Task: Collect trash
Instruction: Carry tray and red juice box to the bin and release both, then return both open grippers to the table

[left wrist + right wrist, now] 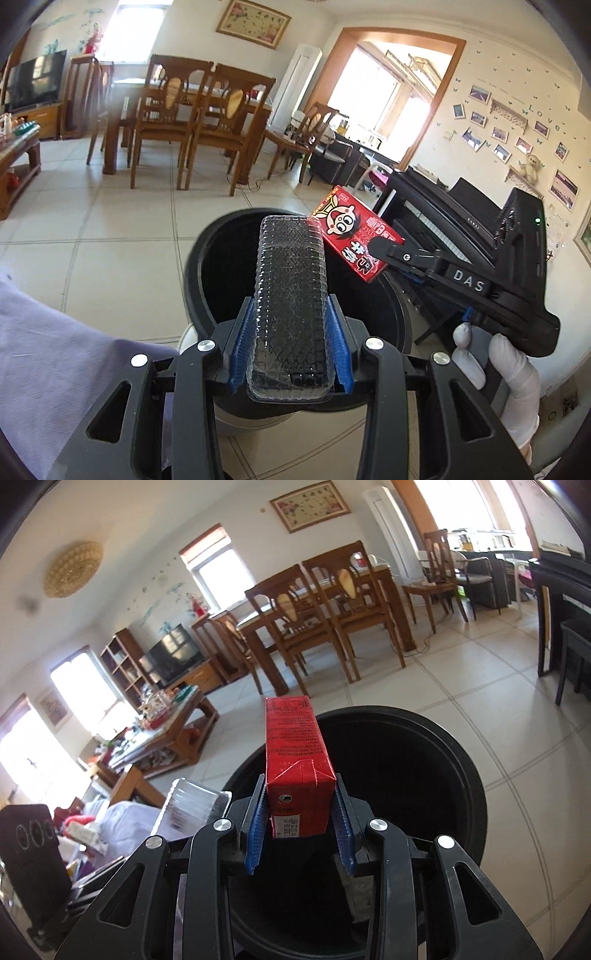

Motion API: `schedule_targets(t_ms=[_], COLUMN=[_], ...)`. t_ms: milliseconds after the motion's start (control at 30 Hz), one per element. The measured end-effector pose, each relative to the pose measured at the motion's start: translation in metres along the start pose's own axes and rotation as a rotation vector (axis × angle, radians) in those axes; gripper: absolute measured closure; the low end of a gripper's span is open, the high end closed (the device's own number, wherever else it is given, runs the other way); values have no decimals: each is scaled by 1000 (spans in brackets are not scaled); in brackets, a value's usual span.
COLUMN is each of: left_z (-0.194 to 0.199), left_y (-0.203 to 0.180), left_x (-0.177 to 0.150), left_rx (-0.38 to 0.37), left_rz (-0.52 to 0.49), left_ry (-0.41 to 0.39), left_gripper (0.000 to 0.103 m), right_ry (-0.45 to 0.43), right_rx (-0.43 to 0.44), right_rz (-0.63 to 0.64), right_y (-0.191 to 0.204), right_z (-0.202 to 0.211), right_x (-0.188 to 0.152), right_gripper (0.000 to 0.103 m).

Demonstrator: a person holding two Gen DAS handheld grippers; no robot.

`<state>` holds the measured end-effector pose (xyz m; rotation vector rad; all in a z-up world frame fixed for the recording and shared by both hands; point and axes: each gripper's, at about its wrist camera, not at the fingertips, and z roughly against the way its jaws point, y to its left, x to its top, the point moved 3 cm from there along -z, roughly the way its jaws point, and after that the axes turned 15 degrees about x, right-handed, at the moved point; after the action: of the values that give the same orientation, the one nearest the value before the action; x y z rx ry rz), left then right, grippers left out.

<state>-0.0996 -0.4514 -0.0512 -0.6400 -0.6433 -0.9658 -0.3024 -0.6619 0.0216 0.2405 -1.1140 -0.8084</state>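
Living-room floor's hosting the black bin [229, 266]; left gripper [290, 345] is clamping a clear tray [290, 295], right gripper [301, 821] is pinching a red carton [295, 753], both hanging over the opening for dropping.

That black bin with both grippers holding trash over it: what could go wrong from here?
1. The carton in the right gripper sits near the bin's far rim in the left view; released there, it might hit the rim and land on the floor.
2. The clear tray in the left gripper is long and could catch across the opening.
3. The two items are close and could bump.
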Motion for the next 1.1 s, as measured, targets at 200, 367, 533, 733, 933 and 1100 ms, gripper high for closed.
schedule_targets(t_ms=[200, 367, 533, 733, 933, 1100], left_z=[-24, -31, -29, -20, 11, 52], left_y=[-15, -17, -15, -14, 3, 28], left_x=[-7, -13, -17, -15, -19, -26], left_rx=[10, 38, 47, 50, 73, 121], left_rz=[-15, -20, -9, -19, 25, 65], left_ry=[45, 72, 79, 56, -3, -72], left_gripper=[61, 59, 56, 50, 38, 36], right_ry=[16, 28, 38, 24, -8, -12], right_rx=[-45, -62, -54, -58, -59, -24], right_rz=[-45, -48, -44, -38, -40, -2], right_y=[-28, -38, -34, -31, -29, -12], right_z=[-6, -10, -15, -14, -12, -16], right_x=[-5, -8, -9, -11, -12, -16], right_gripper=[70, 70, 70, 58, 39, 29])
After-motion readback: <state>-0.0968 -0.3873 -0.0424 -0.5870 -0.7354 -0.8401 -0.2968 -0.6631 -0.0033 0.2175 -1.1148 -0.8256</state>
